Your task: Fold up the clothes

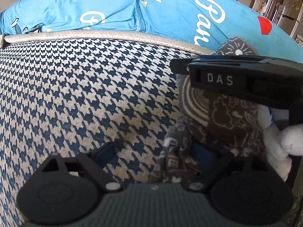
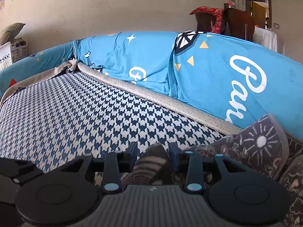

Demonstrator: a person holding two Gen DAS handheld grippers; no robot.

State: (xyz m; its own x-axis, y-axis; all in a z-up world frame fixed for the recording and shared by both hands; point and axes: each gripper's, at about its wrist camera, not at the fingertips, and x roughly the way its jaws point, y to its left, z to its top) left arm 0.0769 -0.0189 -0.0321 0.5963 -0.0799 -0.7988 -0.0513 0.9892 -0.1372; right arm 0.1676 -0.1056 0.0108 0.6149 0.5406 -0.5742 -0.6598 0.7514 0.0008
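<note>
Basket point(image 2: 13, 54), white lattice type, sits far left against the wall; its contents are too small to read. Your right gripper point(image 2: 153, 158) is narrowed onto a bunched fold of the grey patterned cloth point(image 2: 261, 141), which lies at the right end of the houndstooth mat point(image 2: 85, 109). Your left gripper point(image 1: 151, 155) has its fingers spread wide, with the same cloth point(image 1: 223, 123) against the right finger. Blue printed cover point(image 2: 208, 71) drapes the sofa back. 2 dark wooden chairs point(image 2: 236, 22) stand behind it.
</note>
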